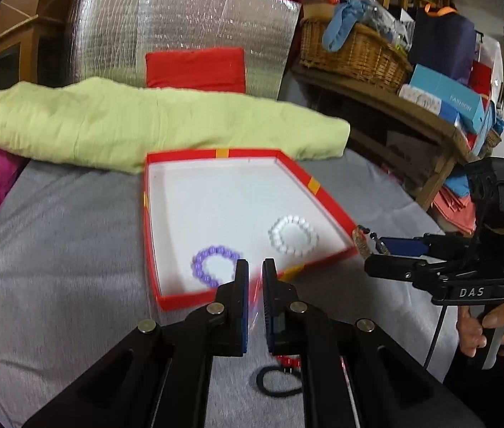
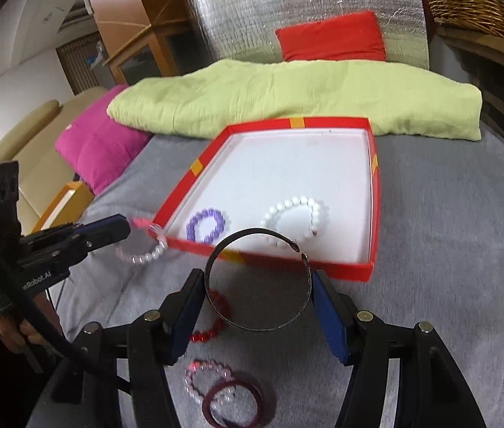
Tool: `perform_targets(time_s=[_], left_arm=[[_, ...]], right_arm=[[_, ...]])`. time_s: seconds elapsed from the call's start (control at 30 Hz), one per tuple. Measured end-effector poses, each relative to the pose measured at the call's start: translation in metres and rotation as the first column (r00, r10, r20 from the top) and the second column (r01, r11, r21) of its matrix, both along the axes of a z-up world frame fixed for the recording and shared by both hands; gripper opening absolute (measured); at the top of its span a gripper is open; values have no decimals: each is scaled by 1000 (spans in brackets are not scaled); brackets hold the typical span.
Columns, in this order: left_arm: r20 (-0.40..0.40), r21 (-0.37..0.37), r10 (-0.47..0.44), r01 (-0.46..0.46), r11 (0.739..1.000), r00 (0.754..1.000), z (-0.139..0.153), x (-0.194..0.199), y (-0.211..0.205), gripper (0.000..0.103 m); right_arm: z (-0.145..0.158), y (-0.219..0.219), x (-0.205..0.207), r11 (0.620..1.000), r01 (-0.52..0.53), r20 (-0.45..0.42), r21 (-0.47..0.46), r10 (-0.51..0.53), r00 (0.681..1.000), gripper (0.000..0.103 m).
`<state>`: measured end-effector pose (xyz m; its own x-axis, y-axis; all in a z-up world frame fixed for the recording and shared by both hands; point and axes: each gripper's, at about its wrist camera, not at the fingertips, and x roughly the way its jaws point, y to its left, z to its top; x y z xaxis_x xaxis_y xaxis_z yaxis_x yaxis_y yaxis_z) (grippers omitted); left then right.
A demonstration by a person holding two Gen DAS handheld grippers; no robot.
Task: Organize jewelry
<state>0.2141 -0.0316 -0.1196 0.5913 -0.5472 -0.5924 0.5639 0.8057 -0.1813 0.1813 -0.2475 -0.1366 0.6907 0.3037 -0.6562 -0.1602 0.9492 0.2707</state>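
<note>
2 bracelets in box: a purple bead bracelet at the near left and a white bead bracelet to its right, both lying on the white floor of the red box.
Box: open, sitting on the grey bed cover, with a green blanket just beyond its far edge.
Right gripper: fingers clamped on a dark metal cuff bangle, one pad on each side; the bangle's open gap points toward the near wall of the box.
Left gripper: fingers close together, pinching a pale pearl bracelet that hangs just outside the near left corner of the box, seen from the right wrist camera.
Loose on the bed cover, near side: a red bead bracelet, a pink and white bead bracelet, a maroon bangle overlapping it, and a black hair tie.
Far background: a red cushion against a silver foil panel, and a magenta pillow at the left.
</note>
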Motion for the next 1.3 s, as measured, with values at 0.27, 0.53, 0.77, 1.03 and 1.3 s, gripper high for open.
perform_targets(time_s=[0.27, 0.53, 0.77, 1.03, 1.3], left_arm=[[42, -8, 14, -14, 1000, 999, 8, 28, -11, 8], [-75, 43, -45, 48, 998, 996, -1, 12, 4, 8], [-166, 157, -28, 54, 986, 986, -33, 1, -4, 42], [-250, 197, 6, 45, 979, 968, -56, 8, -7, 47], [-268, 216, -2, 62, 974, 963, -62, 11, -11, 49]], right_arm=[[4, -5, 39, 999, 47, -5, 26, -47, 999, 64], [3, -14, 46, 996, 77, -10, 55, -77, 997, 64], [2, -23, 34, 991, 107, -19, 80, -105, 994, 64], [0, -26, 24, 992, 109, -24, 65, -108, 994, 64], [-2, -34, 25, 989, 129, -42, 75, -126, 991, 64]])
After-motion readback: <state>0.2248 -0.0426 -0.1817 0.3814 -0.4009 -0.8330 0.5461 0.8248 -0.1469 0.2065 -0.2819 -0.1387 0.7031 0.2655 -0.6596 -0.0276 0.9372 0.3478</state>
